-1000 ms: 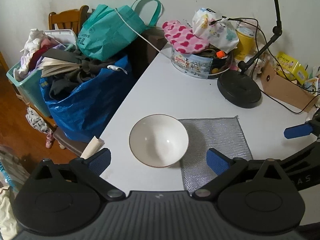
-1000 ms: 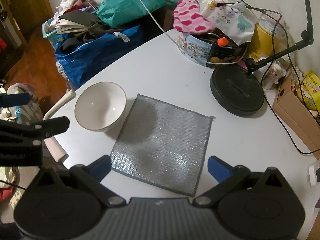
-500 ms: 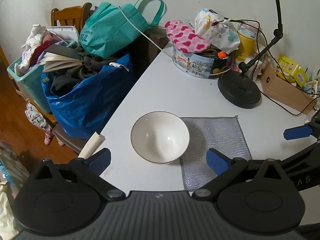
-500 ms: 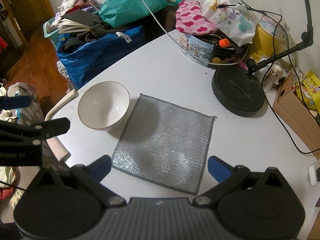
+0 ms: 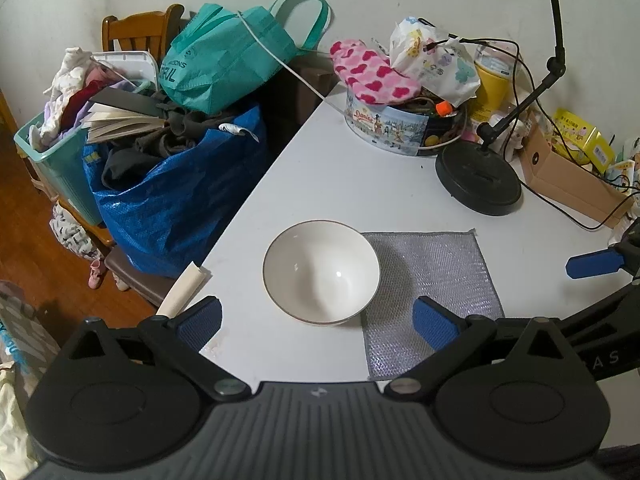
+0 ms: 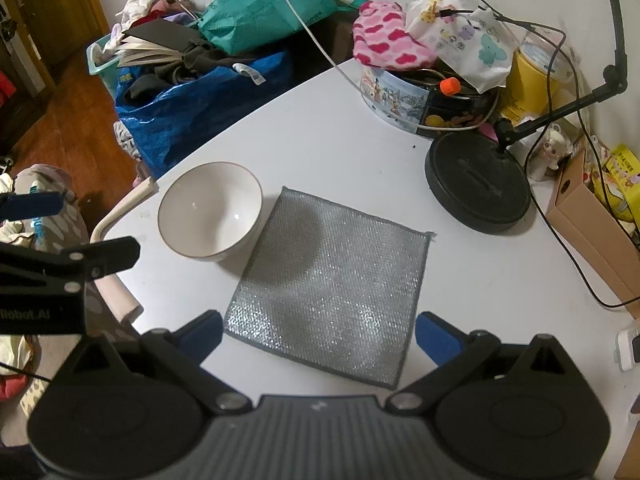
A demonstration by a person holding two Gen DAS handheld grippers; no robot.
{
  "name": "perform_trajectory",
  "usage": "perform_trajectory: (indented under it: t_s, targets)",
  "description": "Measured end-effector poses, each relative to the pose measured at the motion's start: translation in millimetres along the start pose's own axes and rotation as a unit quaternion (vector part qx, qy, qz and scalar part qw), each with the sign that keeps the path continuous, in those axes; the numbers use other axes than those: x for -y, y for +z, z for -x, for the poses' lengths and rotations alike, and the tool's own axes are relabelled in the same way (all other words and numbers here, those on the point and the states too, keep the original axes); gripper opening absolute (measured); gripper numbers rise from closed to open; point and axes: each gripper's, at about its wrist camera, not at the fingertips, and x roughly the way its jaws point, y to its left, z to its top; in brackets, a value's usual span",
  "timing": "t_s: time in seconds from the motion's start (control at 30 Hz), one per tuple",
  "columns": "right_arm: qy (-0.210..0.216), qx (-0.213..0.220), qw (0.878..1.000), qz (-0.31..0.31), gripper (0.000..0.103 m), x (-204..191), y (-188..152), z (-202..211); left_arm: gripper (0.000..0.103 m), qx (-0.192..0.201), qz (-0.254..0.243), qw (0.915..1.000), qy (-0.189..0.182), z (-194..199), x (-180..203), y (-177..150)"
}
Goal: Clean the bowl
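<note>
Both grippers are edging closer: left gripper (image 5: 316, 320) gaping, empty, facing the bowl (image 5: 321, 272); right gripper (image 6: 318, 334) likewise over the cloth (image 6: 332, 284) beside the bowl. Nothing grasped yet.

White bowl (image 5: 321, 272) (upright) beside cloth (image 5: 434, 276)
</note>
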Motion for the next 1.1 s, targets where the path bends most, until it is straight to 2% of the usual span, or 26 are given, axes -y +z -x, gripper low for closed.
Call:
perform_trajectory:
  t_s: [1.1]
  targets:
    - [0.002,-0.005,1.000,0.007,0.103,5.0,6.7,-7.1,0.102,-0.005,0.002,1.0000,0.002,-6.6,-1.9,4.9]
